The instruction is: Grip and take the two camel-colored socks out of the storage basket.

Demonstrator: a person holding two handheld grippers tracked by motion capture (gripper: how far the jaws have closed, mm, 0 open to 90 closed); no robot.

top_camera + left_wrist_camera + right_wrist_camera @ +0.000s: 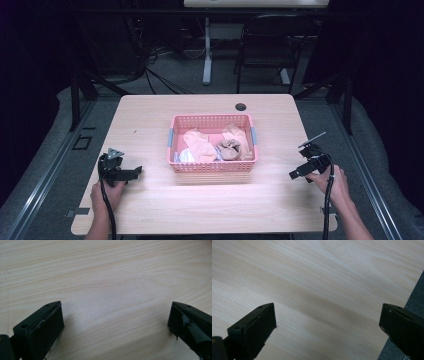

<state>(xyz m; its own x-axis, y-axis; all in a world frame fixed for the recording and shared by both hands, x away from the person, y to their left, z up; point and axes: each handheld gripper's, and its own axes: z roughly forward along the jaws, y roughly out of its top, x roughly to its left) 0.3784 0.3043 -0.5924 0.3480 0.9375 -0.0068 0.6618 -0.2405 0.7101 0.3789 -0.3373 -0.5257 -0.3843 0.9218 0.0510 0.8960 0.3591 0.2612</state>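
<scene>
One pink basket (214,166) mid-table (150,205), holding a heap of crumpled cloths (220,145), peach, tan and white; exact count unclear. Two grippers: left gripper (131,173) near the table's left edge, right gripper (299,172) near its right edge, both well apart from the basket, each with jaws wide apart over bare wood, gripping nothing.

Pink basket (214,166), clothes-filled, mid-table
</scene>
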